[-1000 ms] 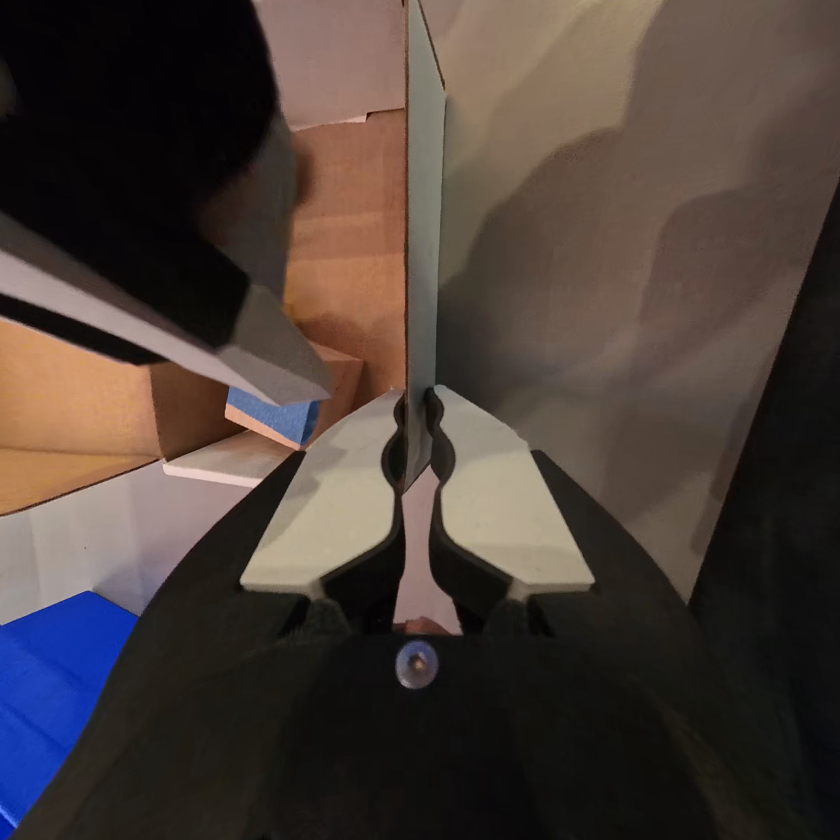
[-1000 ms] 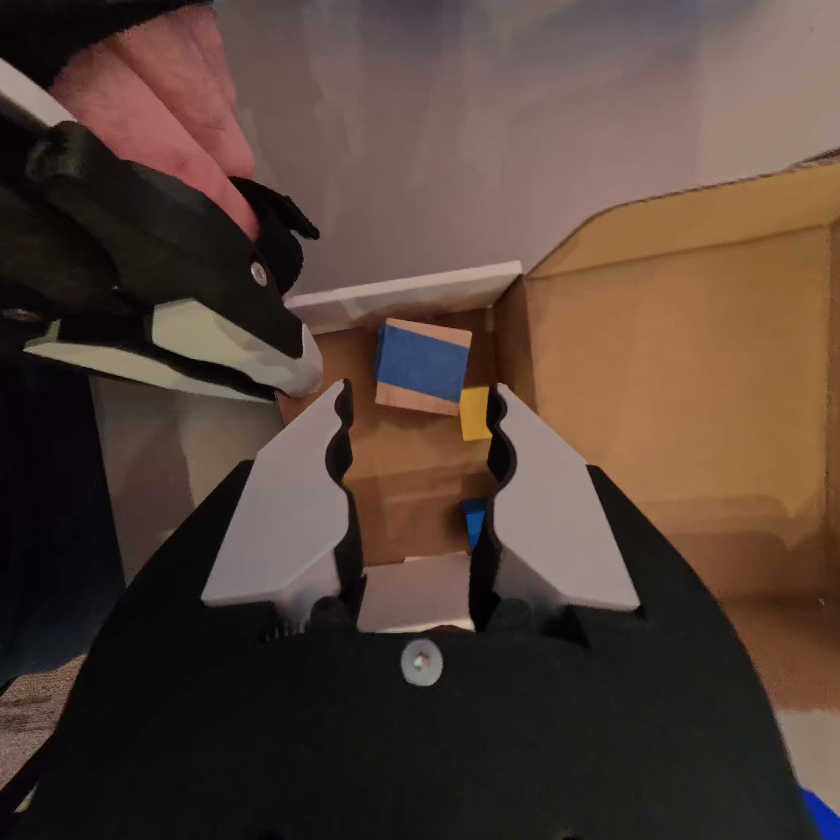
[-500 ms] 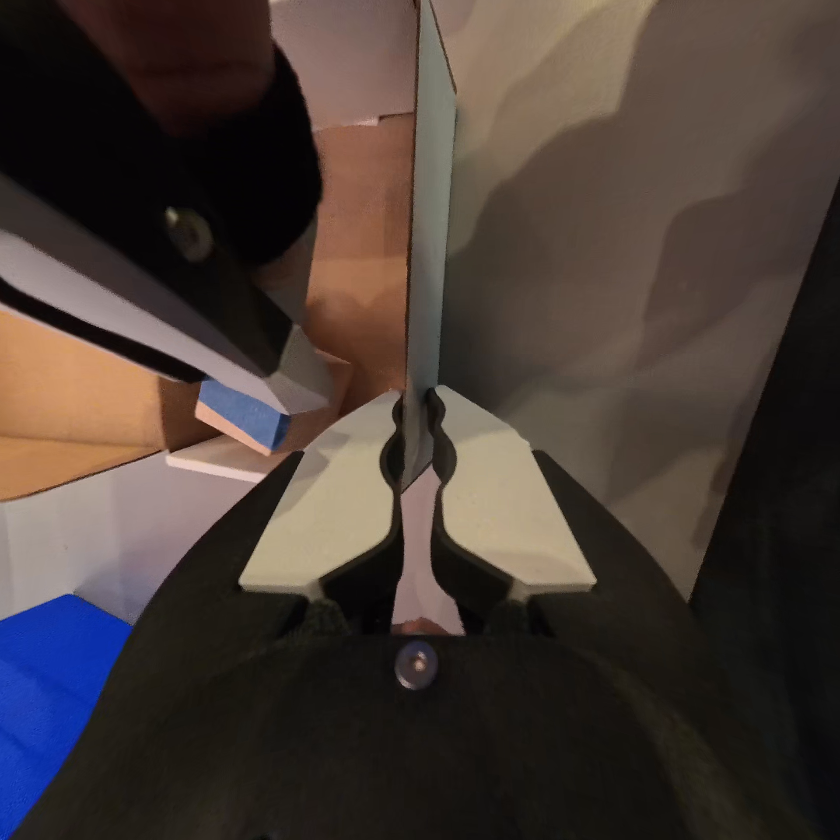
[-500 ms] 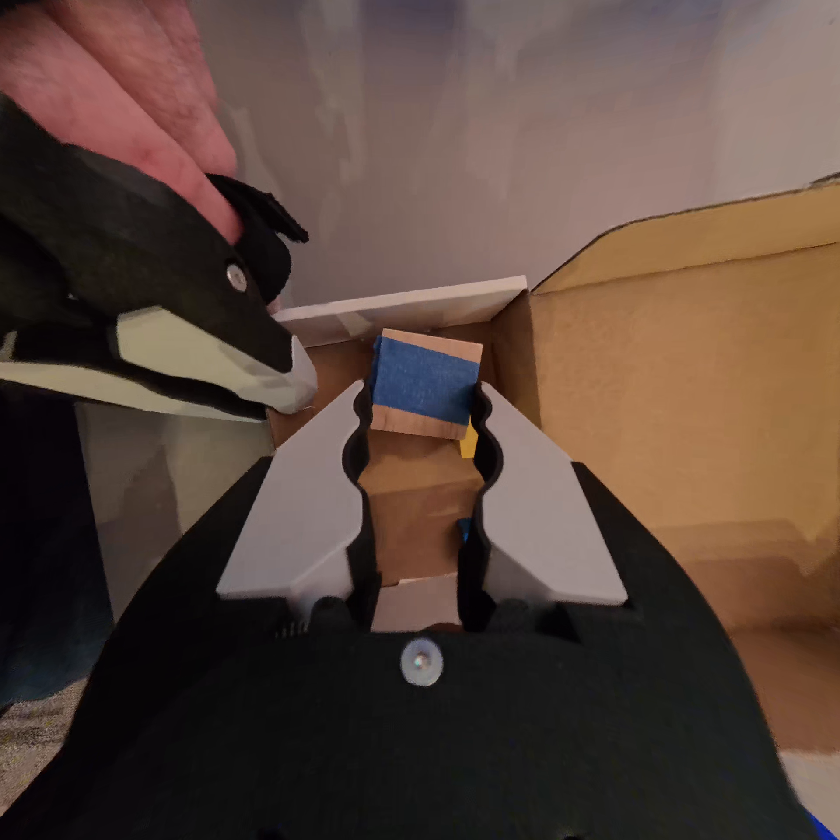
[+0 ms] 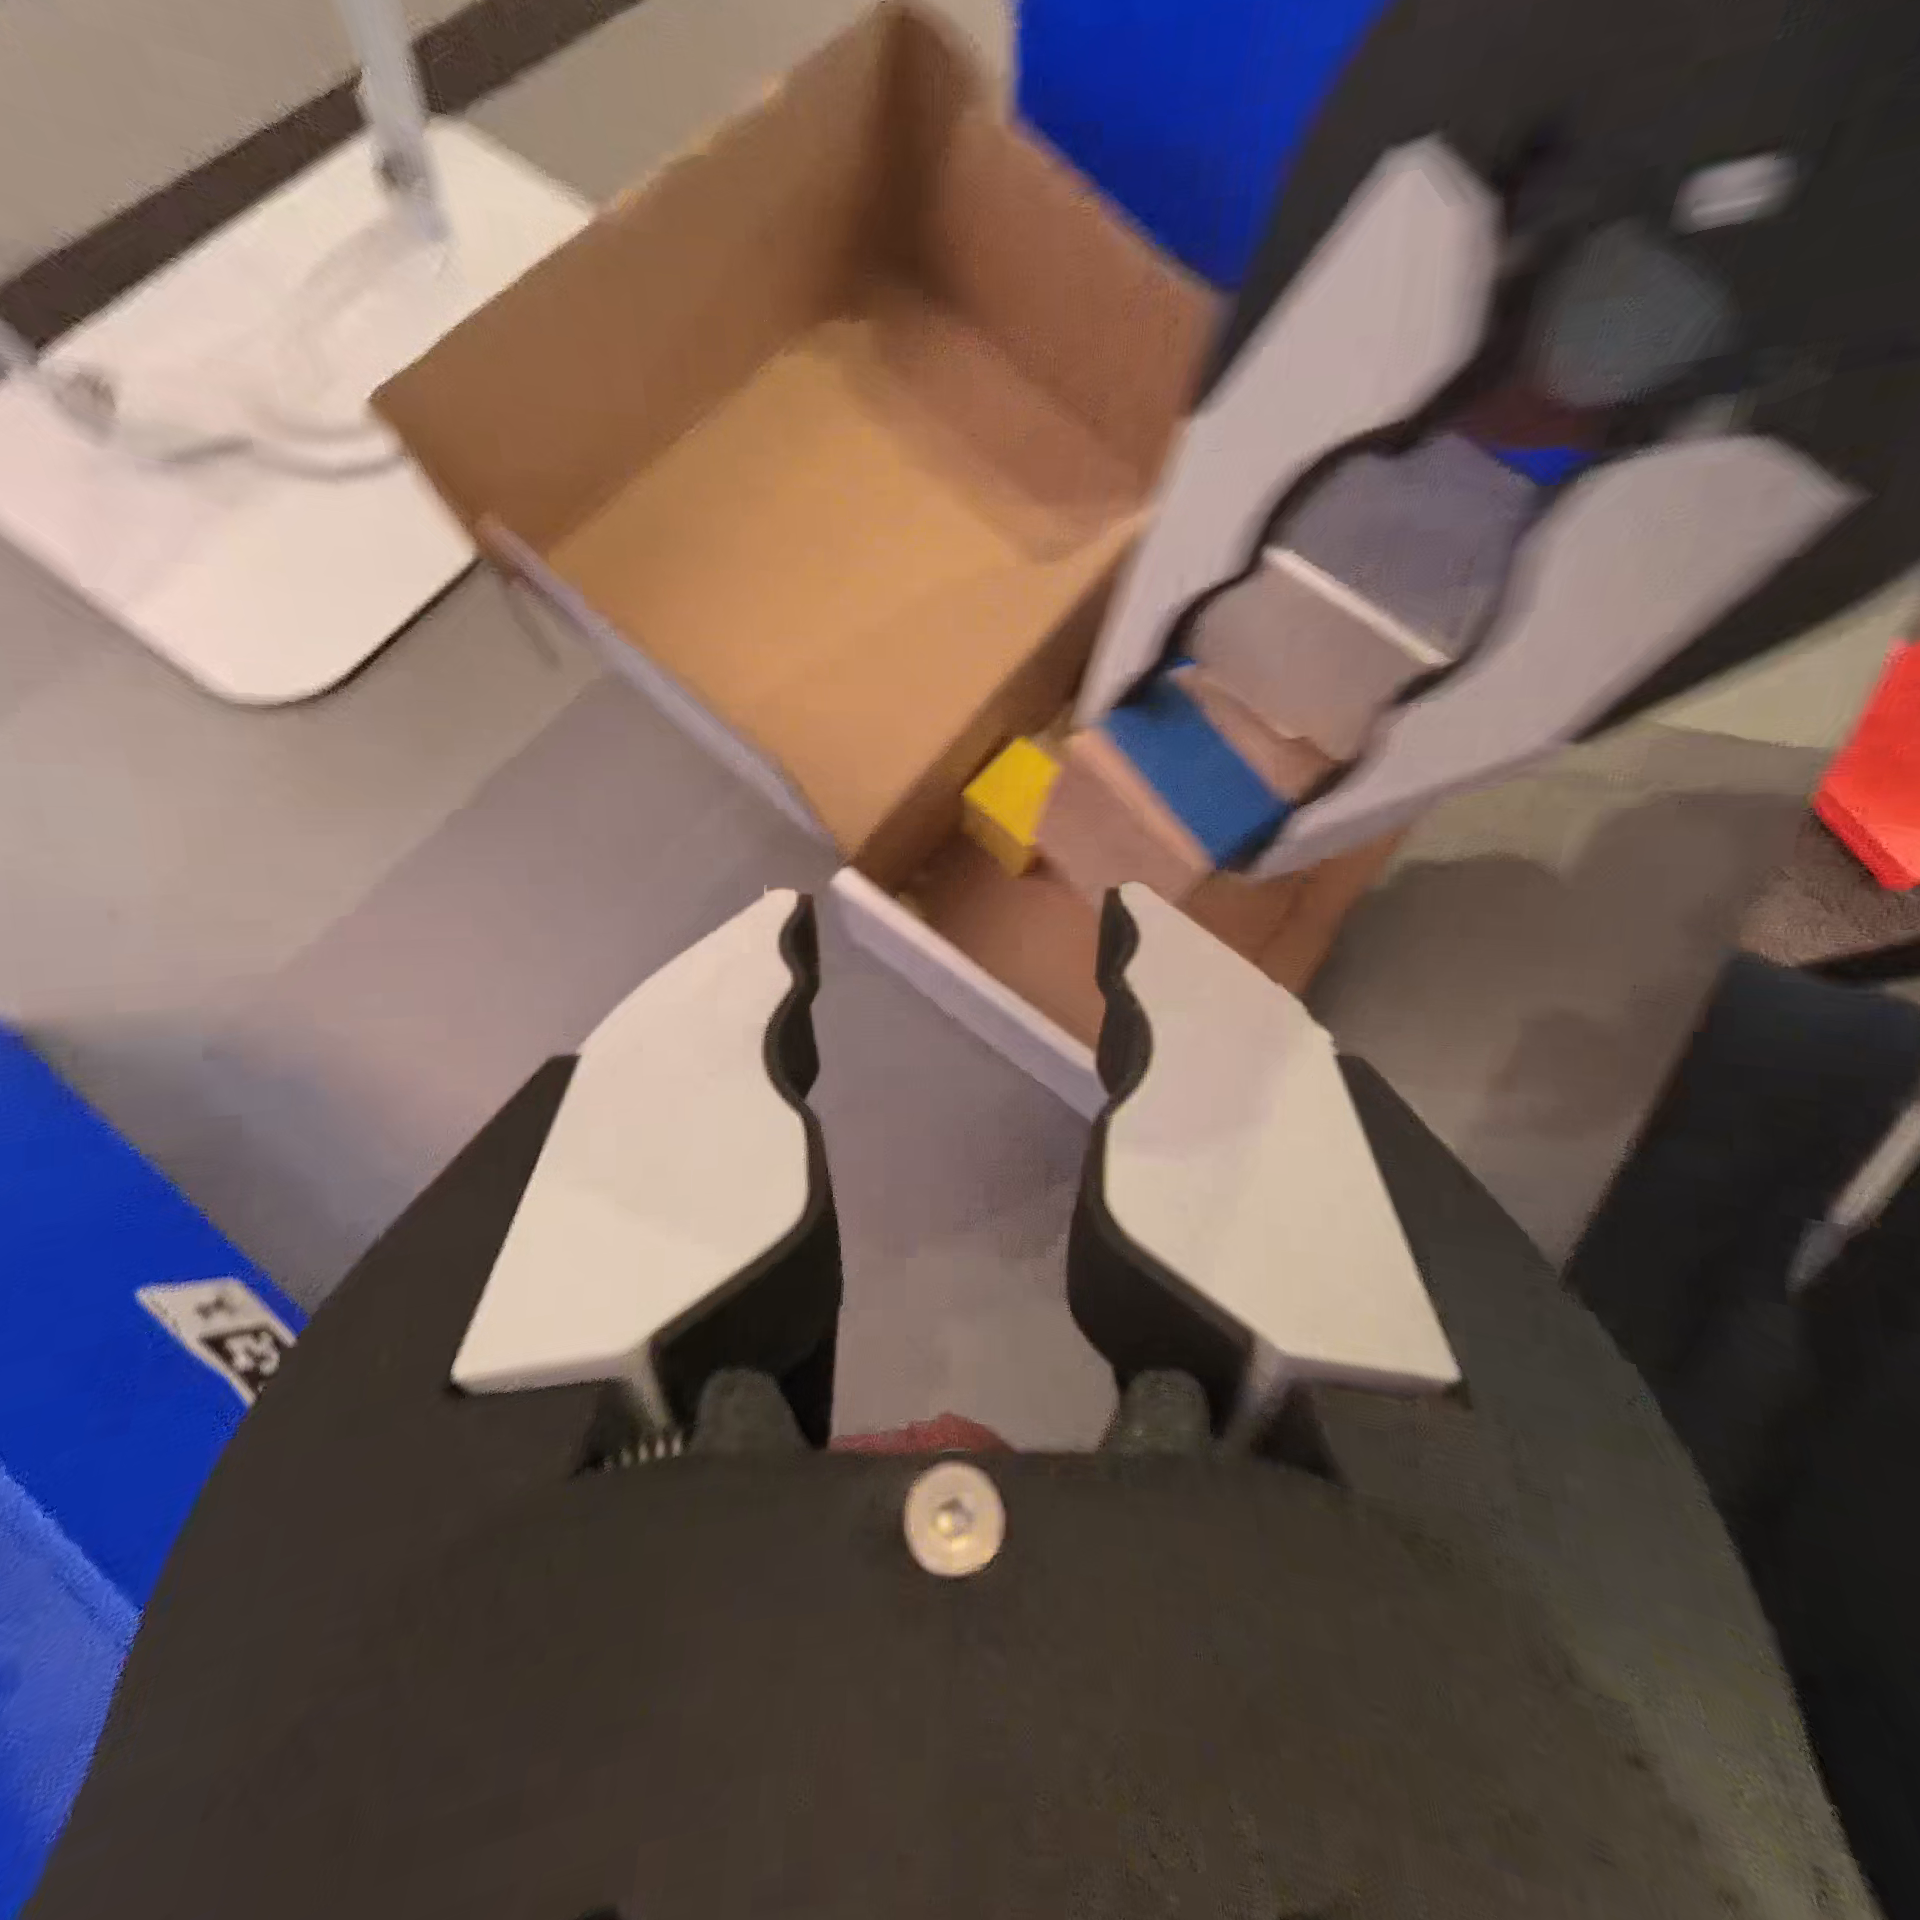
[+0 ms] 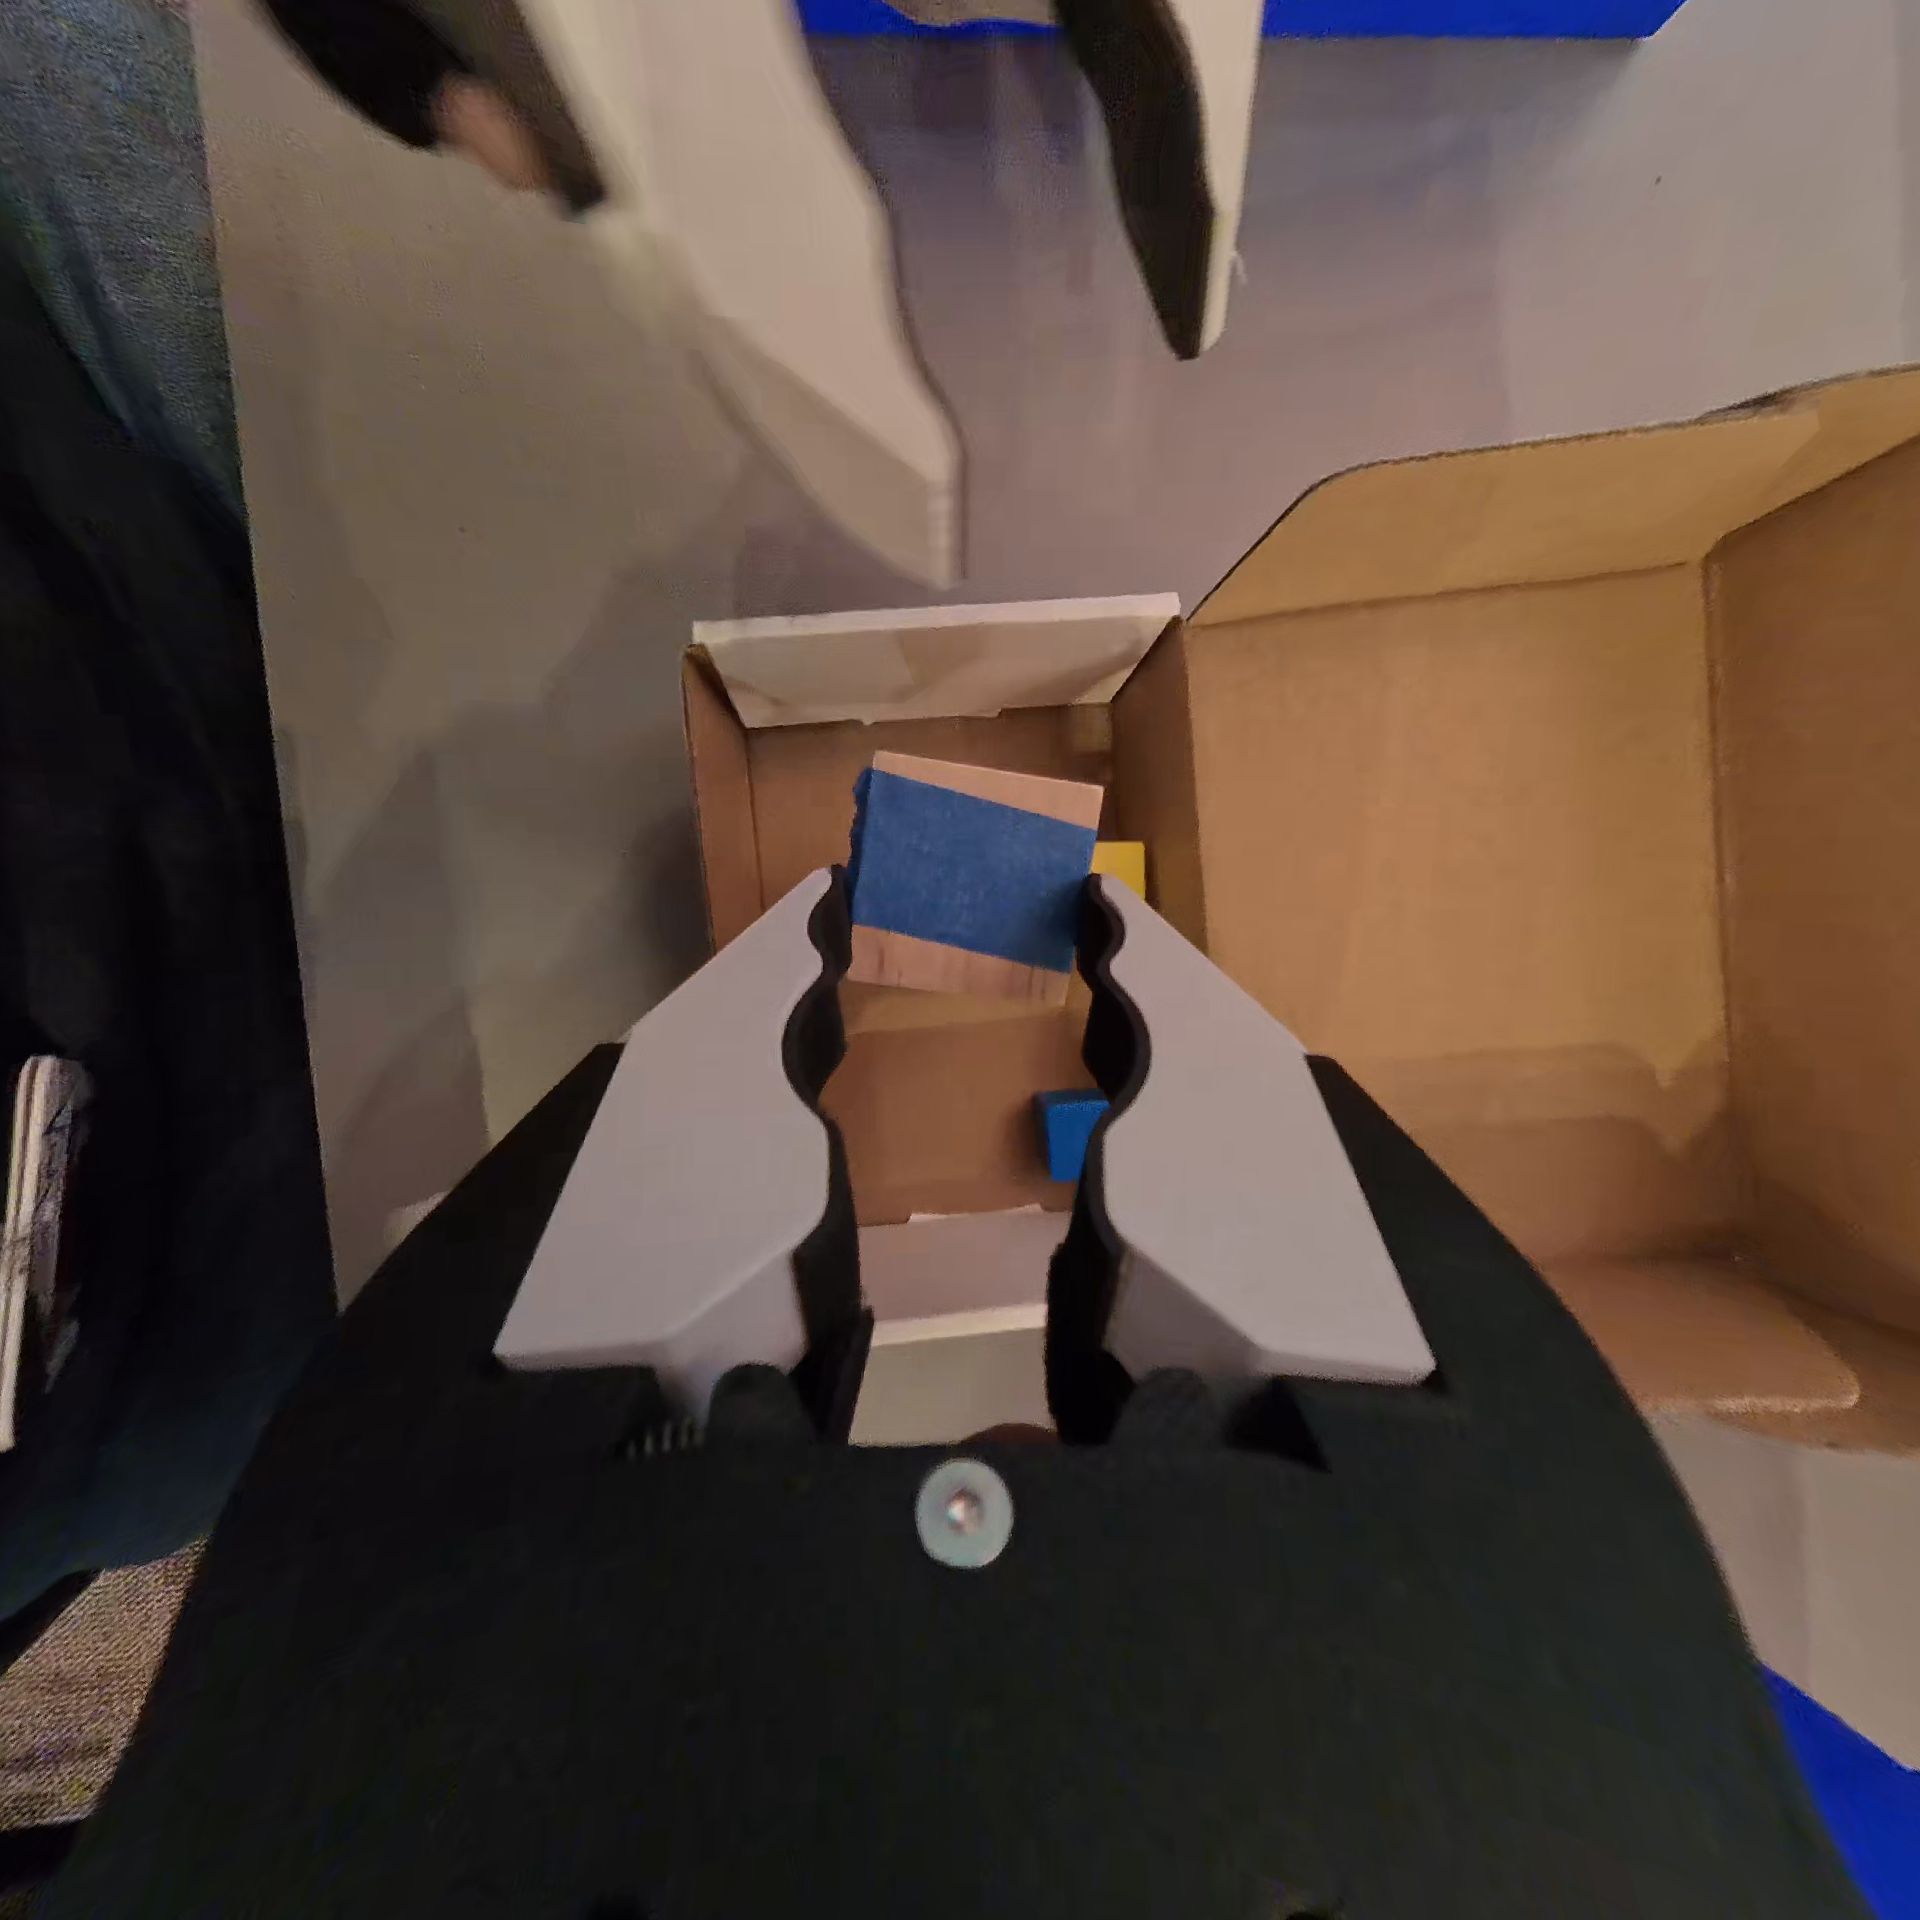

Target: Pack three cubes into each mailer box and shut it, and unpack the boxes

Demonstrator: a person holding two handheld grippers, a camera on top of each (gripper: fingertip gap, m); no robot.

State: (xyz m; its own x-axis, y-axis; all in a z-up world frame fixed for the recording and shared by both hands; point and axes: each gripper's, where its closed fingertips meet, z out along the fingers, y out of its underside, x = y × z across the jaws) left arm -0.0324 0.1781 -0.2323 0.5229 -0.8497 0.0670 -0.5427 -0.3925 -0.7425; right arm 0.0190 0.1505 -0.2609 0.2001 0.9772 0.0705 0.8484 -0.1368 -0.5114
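A mailer box, white outside and brown inside, lies open on the grey surface, its lid [image 6: 1455, 883] folded out flat. Inside the box [image 6: 935, 655] are a wooden cube with blue tape [image 6: 966, 873], a small yellow cube [image 6: 1120, 868] and a small blue cube [image 6: 1065, 1132]. My right gripper [image 6: 961, 888] is shut on the taped cube, tips on its two sides. In the left wrist view the right gripper [image 5: 1174, 790] holds that cube [image 5: 1195, 769] beside the yellow cube [image 5: 1008, 800]. My left gripper [image 5: 956, 904] is open and empty above the box's near corner; it also shows in the right wrist view [image 6: 1070, 457].
Blue bins stand beyond the box [image 5: 1143, 104] and at the near left [image 5: 83, 1351]. A white stand base [image 5: 208, 468] lies at the far left. A red object [image 5: 1881, 779] sits at the right edge. A person's dark clothing [image 6: 125, 831] is on the left.
My left gripper let go of the upright box panel, opened and pulled back above the box. My right gripper moved forward and closed on the taped cube.
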